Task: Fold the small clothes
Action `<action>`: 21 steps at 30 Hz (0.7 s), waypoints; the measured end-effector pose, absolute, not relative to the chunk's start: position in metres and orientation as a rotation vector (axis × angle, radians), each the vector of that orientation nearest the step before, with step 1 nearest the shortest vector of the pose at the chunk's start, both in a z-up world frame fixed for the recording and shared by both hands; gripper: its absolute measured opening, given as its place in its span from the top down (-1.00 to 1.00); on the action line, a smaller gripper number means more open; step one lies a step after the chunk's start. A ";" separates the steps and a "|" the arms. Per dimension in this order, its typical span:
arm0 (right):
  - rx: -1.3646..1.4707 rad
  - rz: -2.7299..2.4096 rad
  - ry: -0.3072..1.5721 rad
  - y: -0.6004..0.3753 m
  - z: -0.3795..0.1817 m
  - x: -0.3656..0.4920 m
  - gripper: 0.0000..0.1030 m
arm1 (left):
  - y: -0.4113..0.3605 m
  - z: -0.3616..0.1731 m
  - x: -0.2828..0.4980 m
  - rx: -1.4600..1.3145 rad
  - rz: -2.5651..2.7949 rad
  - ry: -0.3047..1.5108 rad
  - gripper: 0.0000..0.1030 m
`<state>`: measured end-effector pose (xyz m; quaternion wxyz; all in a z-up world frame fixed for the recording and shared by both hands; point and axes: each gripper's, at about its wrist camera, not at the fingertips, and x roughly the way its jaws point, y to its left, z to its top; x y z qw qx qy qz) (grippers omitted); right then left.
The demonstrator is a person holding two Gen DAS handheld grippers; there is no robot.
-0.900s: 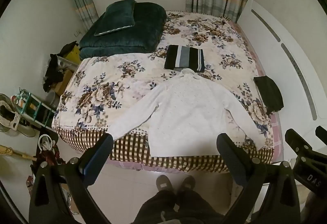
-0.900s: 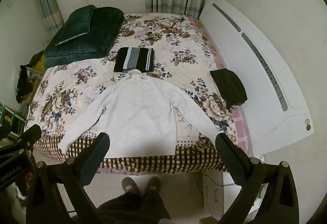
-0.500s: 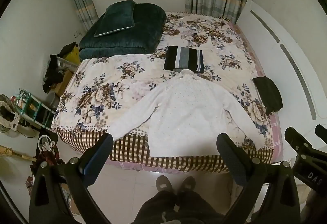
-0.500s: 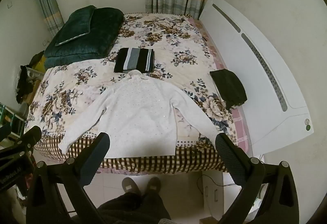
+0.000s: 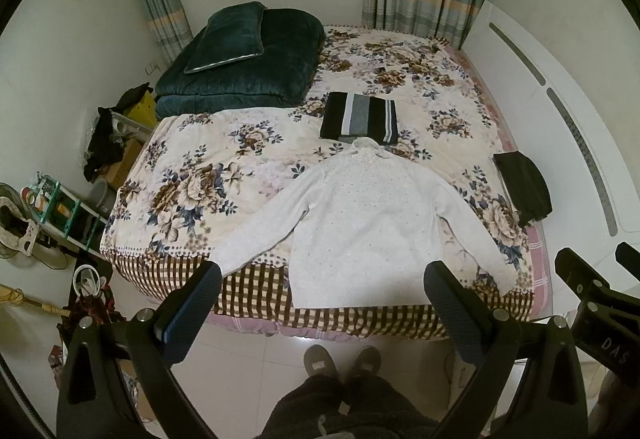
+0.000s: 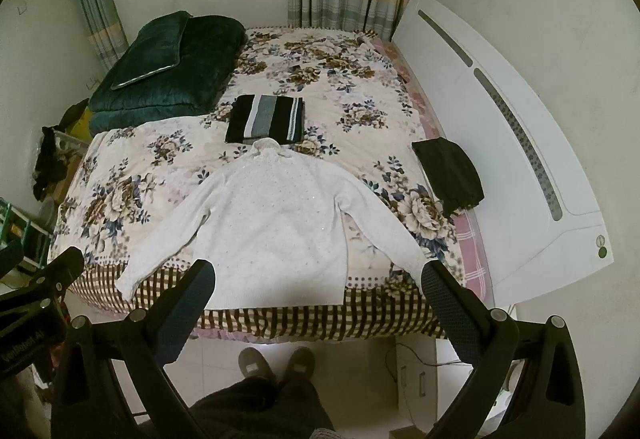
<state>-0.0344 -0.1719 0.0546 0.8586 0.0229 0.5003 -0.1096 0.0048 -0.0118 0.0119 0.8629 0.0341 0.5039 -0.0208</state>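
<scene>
A white long-sleeved sweater (image 5: pixel 360 223) lies flat on the floral bed (image 5: pixel 224 175), hem at the near edge, both sleeves spread out; it also shows in the right wrist view (image 6: pixel 276 223). A folded black, grey and white striped garment (image 5: pixel 360 117) lies just beyond its collar, also seen in the right wrist view (image 6: pixel 266 119). A folded dark garment (image 5: pixel 522 187) lies at the bed's right edge (image 6: pixel 450 177). My left gripper (image 5: pixel 322 295) is open and empty, held high above the bed's near edge. My right gripper (image 6: pixel 318 293) is open and empty, likewise high.
A dark green quilt with a pillow (image 5: pixel 240 59) sits at the far left of the bed. A white headboard (image 6: pixel 500 127) runs along the right. Shelves and clutter (image 5: pixel 60 207) stand on the floor at left. The person's feet (image 5: pixel 340 359) stand at the bed's edge.
Both views have drifted slightly; the bed and sweater sit a little lower in the frame. Both grippers stay open and nothing on the bed has moved.
</scene>
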 end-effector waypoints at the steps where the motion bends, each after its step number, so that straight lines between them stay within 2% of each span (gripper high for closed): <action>1: 0.050 -0.230 1.050 -0.172 0.054 -0.035 -1.00 | -0.011 0.011 0.004 0.070 -0.042 1.054 -1.00; 21: 0.047 -0.230 1.043 -0.169 0.058 -0.041 -1.00 | -0.024 0.021 0.002 0.065 -0.048 1.045 -1.00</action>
